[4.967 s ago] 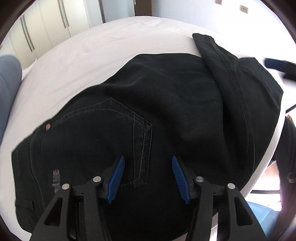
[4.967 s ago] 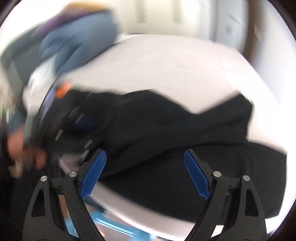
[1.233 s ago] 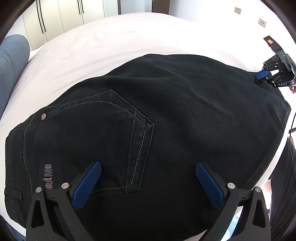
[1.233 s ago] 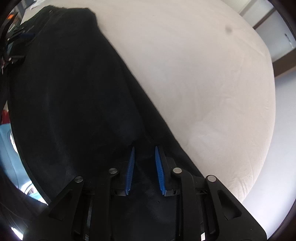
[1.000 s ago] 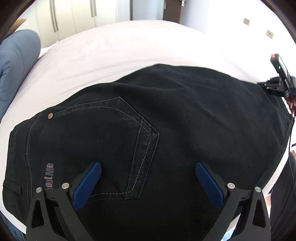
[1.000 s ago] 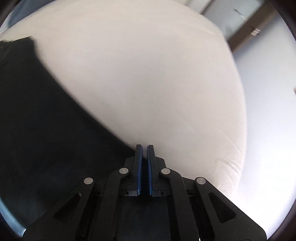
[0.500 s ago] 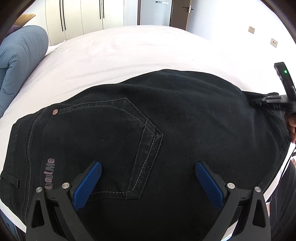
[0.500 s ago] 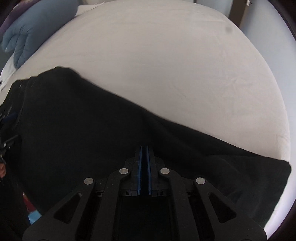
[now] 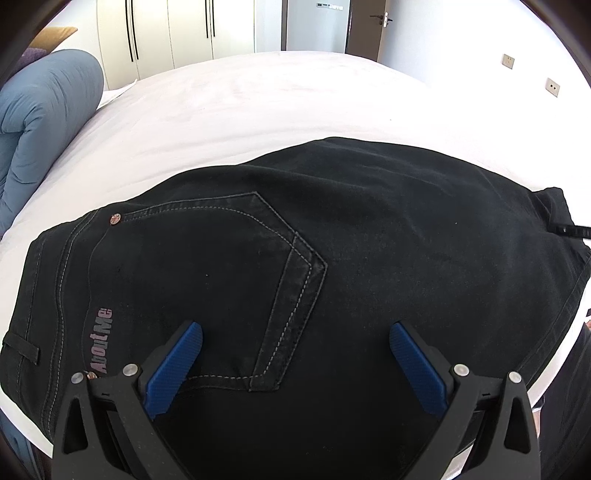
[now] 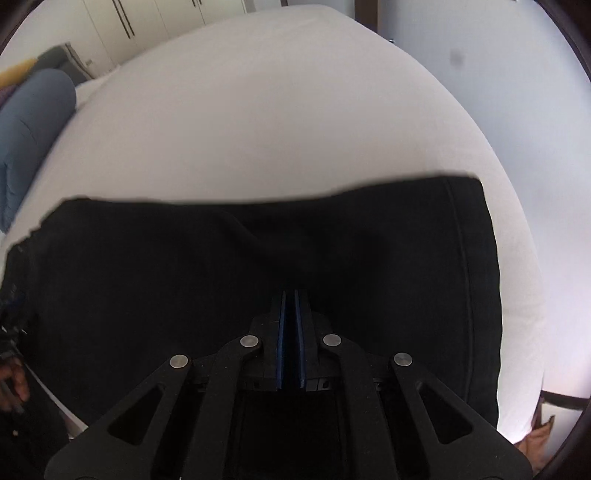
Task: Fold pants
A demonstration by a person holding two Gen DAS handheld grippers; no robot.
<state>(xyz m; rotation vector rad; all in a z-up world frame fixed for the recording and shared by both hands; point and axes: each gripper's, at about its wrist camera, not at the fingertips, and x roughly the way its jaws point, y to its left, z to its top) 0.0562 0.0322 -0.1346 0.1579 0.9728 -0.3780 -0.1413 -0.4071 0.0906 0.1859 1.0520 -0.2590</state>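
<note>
Bed (image 9: 295, 96): white sheet. Black pants (image 9: 369, 236), folded flat along its near edge, pocket up. Left gripper (image 9: 294, 343): spread wide, empty, above the pocket. Right gripper (image 10: 290, 295): pressed closed, apparently empty. Advice: pinch both layers squarely; lift evenly.

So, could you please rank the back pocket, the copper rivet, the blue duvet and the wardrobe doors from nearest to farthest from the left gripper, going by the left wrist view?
From the left gripper:
1. Back pocket of the black pants, just ahead, between the fingers' line.
2. Copper rivet, ahead left, at the pocket's corner.
3. Blue duvet, far left on the bed.
4. Wardrobe doors, behind the bed.
</note>
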